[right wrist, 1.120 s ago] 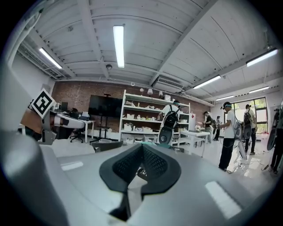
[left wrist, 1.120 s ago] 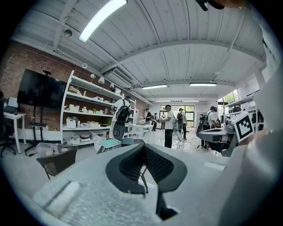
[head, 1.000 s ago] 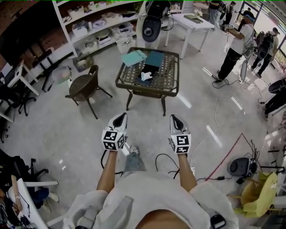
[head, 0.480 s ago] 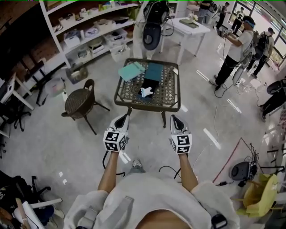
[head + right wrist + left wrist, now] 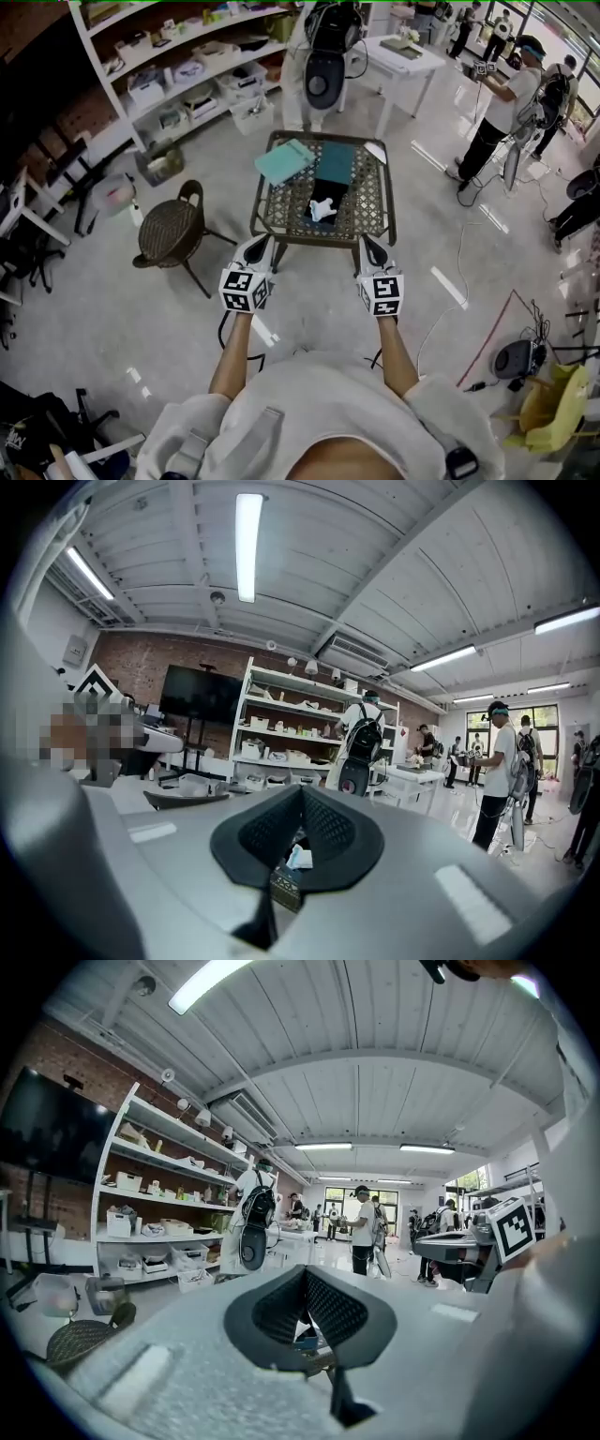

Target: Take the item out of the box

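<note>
A low wicker-topped table [image 5: 366, 202] stands just beyond both grippers. On it lies a dark open box [image 5: 319, 217] with a white item [image 5: 322, 208] inside. Behind the box lie a light teal lid [image 5: 285, 161] and a darker teal box [image 5: 335, 161]. My left gripper [image 5: 255, 251] and right gripper [image 5: 370, 251] are held side by side short of the table's near edge, both shut and empty. The right gripper view shows the shut jaws [image 5: 302, 789] with the white item [image 5: 298, 857] in the gap beneath them. The left gripper's pads [image 5: 306, 1271] also meet.
A round wicker chair [image 5: 169, 230] stands left of the table. Shelving [image 5: 178, 66] with bins runs along the back left. A white table [image 5: 403, 56] and a white machine [image 5: 323, 56] stand behind. People [image 5: 497, 122] stand at the right. Cables [image 5: 459, 272] lie on the floor.
The table has come closer to both grippers as the person walked toward it. Both grippers stay shut and level, side by side.
</note>
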Demonstrator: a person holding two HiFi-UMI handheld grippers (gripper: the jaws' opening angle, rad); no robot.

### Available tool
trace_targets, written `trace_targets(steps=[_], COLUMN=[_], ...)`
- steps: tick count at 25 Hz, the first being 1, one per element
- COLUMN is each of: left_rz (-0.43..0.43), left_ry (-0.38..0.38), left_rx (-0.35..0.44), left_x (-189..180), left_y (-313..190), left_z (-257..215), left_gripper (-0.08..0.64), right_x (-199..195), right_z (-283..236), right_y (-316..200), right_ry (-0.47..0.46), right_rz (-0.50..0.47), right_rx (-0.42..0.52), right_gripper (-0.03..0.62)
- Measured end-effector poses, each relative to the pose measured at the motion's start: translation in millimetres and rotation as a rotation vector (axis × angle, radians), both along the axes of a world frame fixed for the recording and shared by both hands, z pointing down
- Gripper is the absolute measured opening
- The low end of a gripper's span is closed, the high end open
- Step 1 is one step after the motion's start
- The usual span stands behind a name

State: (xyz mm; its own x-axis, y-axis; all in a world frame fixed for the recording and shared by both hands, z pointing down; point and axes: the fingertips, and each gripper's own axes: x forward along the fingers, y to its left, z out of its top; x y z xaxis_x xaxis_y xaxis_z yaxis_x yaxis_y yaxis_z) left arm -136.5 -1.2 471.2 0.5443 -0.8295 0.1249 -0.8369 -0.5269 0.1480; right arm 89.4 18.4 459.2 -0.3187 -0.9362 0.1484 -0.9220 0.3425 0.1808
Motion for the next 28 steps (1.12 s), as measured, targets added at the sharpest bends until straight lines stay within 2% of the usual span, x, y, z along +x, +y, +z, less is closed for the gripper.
trace_targets(steps=[8, 17, 22, 28], left_rz=[0.025, 0.029, 0.005, -0.02], left_ry=[-0.01, -0.016, -0.024, -0.028], left_rx=[0.001, -0.025, -0.034, -0.021], left_x=[-9.2, 1.7, -2.6, 6.4], left_y=[-35.2, -62.1, -91.9, -152.6], left_z=[4.7, 21.4, 28.1, 20.6], left_gripper=[0.002, 0.002, 0.002, 0.002], right_x=[-1.1, 7.5, 2.9, 9.9], right_z=[11.7, 30.2, 37.1, 34.3], right_y=[-22.7, -52.2, -89.0, -153.7], right_ry=[-0.004, -0.017, -0.025, -0.03], right_rz=[0.044, 0.046, 0.021, -0.008], right_rx=[-0.015, -0.043, -0.041, -0.031], right_gripper=[0.0, 0.0, 0.0, 0.0])
